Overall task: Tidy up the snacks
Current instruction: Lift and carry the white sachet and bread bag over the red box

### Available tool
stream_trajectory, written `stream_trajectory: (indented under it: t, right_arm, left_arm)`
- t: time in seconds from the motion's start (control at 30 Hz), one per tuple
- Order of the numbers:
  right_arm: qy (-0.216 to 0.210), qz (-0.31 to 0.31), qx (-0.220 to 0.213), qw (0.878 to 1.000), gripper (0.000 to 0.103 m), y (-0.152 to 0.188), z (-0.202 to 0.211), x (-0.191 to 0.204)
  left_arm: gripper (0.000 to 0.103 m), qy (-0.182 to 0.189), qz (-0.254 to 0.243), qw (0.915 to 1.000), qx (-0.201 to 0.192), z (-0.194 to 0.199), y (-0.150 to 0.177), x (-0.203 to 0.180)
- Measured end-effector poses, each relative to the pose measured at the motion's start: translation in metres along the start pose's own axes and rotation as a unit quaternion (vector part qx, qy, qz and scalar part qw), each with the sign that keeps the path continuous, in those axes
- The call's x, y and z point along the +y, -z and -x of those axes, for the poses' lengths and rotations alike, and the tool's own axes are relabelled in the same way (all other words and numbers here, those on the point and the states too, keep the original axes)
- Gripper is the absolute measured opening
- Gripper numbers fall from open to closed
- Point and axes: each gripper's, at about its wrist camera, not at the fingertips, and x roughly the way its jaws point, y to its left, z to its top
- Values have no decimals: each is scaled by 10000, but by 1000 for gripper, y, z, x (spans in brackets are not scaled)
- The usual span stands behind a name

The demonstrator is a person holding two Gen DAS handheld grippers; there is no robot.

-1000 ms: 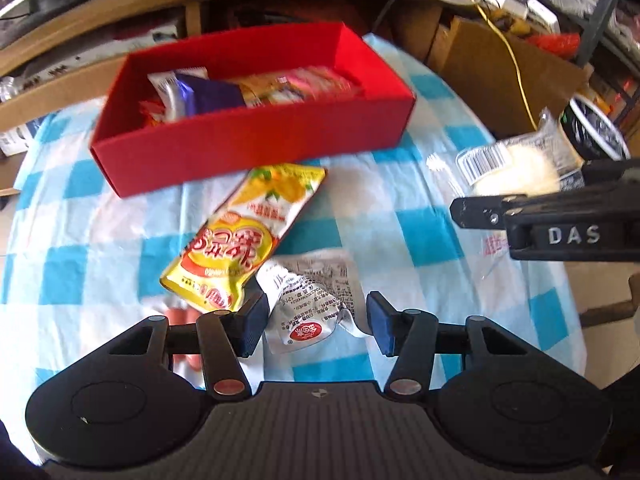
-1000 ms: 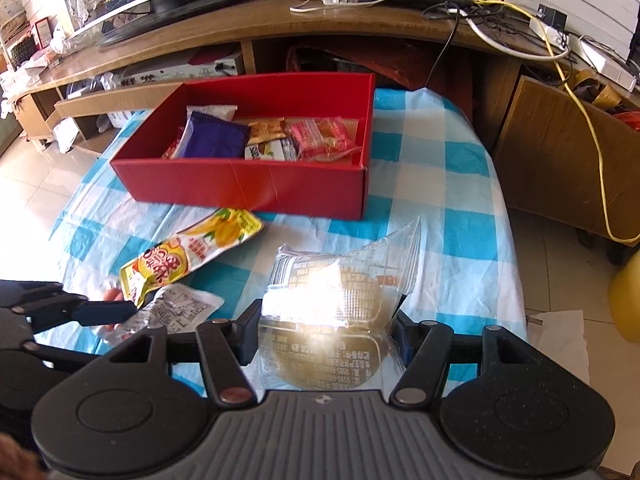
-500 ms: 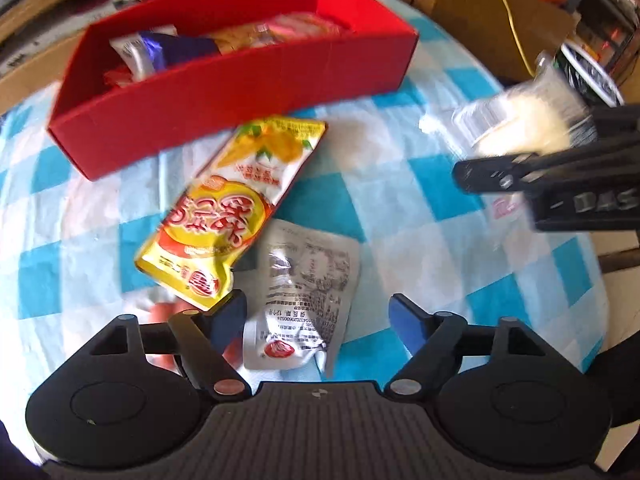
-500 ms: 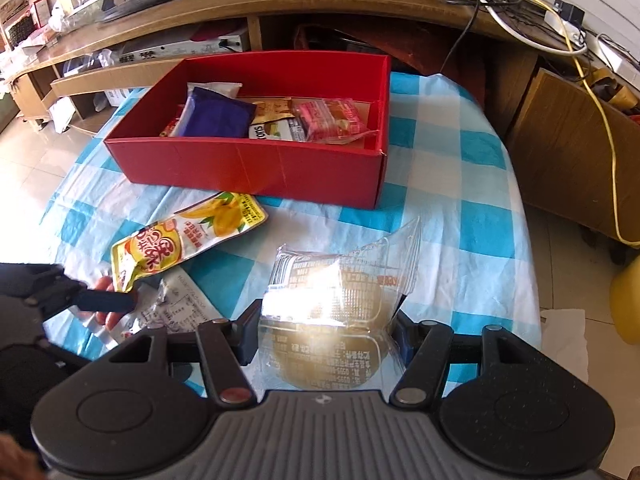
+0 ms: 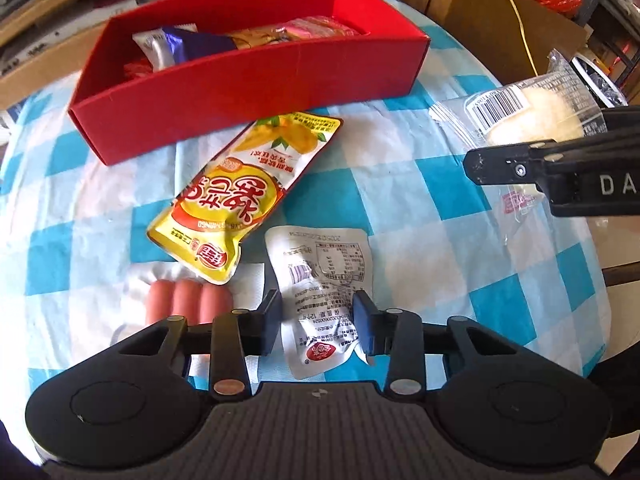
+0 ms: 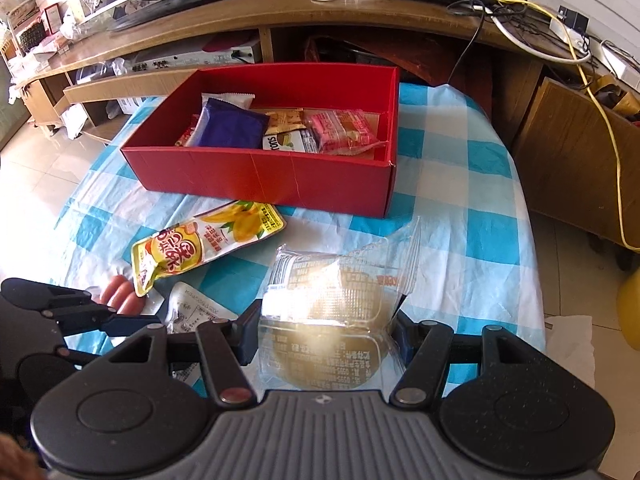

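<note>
Blue-and-white checked tabletop [image 5: 432, 184], wooden shelving and cables behind it. My left tongs [image 5: 316, 318] at lower centre of the left wrist view, jaws parted on either side of the white sachet [image 5: 322, 276], pads just beside its edges; can't tell if they're touching it. Sachet lies flat on the cloth, print side up. Just left of it, sausages [image 5: 188, 306] in clear wrap, partly under the yellow mango pouch [image 5: 240, 204], which runs diagonally up toward the red box [image 5: 248, 96]. Box sits in the upper middle of the frame, already holding a purple packet [image 6: 232, 128], a pink packet [image 6: 340, 128] and other snacks. My right tongs [image 6: 324, 338] at lower centre of the right wrist view, clenched on the clear-wrapped cake [image 6: 332, 312], wrapper pinched between both pads, cake off the cloth. In the left wrist view that cake shows at the right edge, well apart from the box.
</note>
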Motion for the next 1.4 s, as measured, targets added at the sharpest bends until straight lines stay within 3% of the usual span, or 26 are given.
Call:
stream_trajectory:
  t: [0.1, 0.13, 0.17, 0.2, 0.23, 0.3, 0.37, 0.47, 0.7, 0.93, 1.13, 1.4]
  right_arm:
    - [-9, -27, -56, 10000, 73, 0, 4, 0]
    - [-13, -27, -69, 10000, 73, 0, 5, 0]
    - [-8, -35, -71, 10000, 73, 1, 5, 0]
    - [4, -50, -55, 10000, 73, 2, 5, -1]
    - [18, -56, -37, 10000, 73, 3, 4, -2]
    - [34, -61, -28, 10000, 73, 6, 4, -4]
    - [12, -52, -43, 10000, 73, 6, 5, -6]
    - [-60, -36, -137, 9999, 73, 5, 11, -5]
    - [-170, -156, -407, 9989, 73, 4, 30, -7]
    - [-142, -205, -467, 9986, 73, -1, 31, -5]
    - [-16, -253, -464, 9986, 73, -16, 20, -1]
    - [43, -207, -556, 9982, 73, -63, 1, 8]
  left_arm:
    - [54, -34, -114, 9999, 35, -2, 2, -7]
    - [62, -100, -118, 9999, 39, -4, 3, -10]
    - [80, -117, -144, 9998, 75, -8, 2, -13]
    - [88, -58, -206, 9997, 143, -12, 2, -17]
    - [89, -45, -294, 9992, 267, -18, 5, -21]
    - [93, -320, -708, 9969, 152, -20, 13, -35]
    - [85, -241, -624, 9977, 93, -17, 16, -34]
    - [61, -301, -455, 9985, 41, -10, 14, -27]
    - [60, -261, -130, 9996, 17, -1, 18, -20]
    - [61, 11, 157, 9983, -566, 42, 5, -10]
    - [61, 227, 388, 9943, -968, 52, -24, 6]
    - [61, 120, 515, 9886, -1408, 54, -71, 33]
